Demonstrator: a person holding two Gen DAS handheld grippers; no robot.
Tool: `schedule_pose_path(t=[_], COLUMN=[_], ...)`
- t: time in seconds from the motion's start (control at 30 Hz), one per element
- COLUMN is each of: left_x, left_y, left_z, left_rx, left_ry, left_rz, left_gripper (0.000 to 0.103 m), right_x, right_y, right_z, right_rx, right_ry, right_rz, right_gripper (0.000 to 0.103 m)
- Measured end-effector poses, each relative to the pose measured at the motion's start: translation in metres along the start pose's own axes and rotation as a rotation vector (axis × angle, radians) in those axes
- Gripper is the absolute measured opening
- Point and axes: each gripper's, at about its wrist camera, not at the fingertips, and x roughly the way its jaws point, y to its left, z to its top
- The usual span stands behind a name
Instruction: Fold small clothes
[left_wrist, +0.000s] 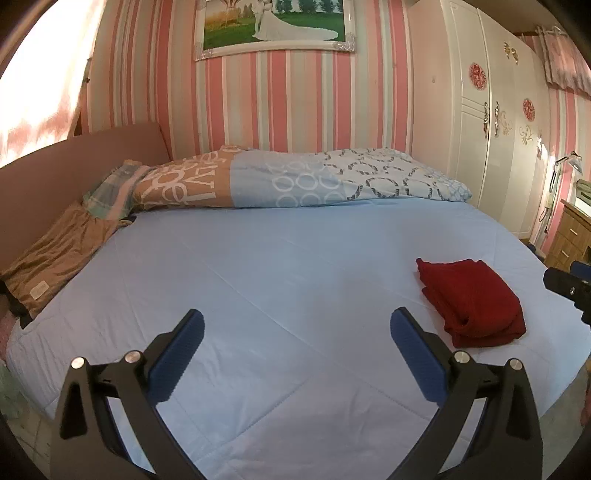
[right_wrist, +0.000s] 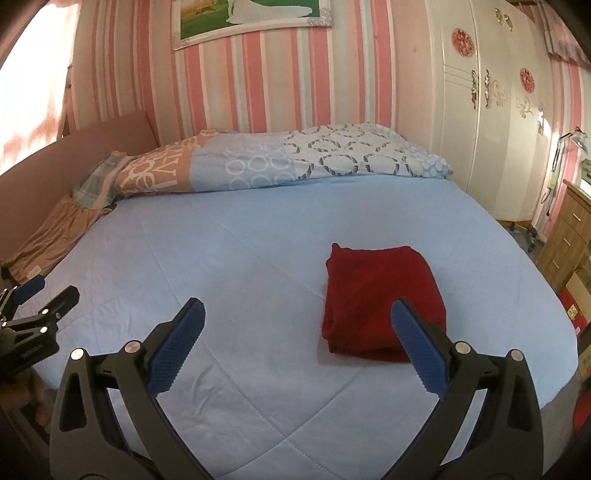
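A dark red garment (left_wrist: 472, 301) lies folded into a compact stack on the light blue bed sheet (left_wrist: 277, 277), to the right of my left gripper (left_wrist: 295, 325). That gripper hovers above the sheet, open, with nothing between its blue pads. In the right wrist view the same red garment (right_wrist: 376, 299) sits just ahead of my right gripper (right_wrist: 297, 317), which is open and empty; its right finger (right_wrist: 417, 347) overlaps the stack's near corner. The left gripper (right_wrist: 37, 295) shows at the far left edge there.
A rolled patterned duvet (left_wrist: 295, 177) lies across the far end of the bed. A brown pillow (left_wrist: 55, 258) rests by the headboard at left. A white wardrobe (left_wrist: 480, 110) and wooden drawers (left_wrist: 569, 236) stand at right. Cardboard boxes (right_wrist: 580, 291) sit on the floor.
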Motion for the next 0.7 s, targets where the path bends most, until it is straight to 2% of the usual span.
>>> schedule_pose_path(t=[0.3, 0.7], left_x=[0.009, 0.006], left_y=[-0.008, -0.009], left_z=[0.000, 0.000], left_rx=[0.004, 0.007], left_ry=[0.037, 0.020], left_rz=[-0.034, -0.034], left_gripper=[0.101, 0.101], right_x=[0.002, 0.008], right_y=[-0.003, -0.007], right_z=[0.000, -0.002], right_rx=[0.003, 0.010], right_ry=[0.003, 0.016], right_rz=[-0.018, -0.019], right_gripper=[0.100, 0.100])
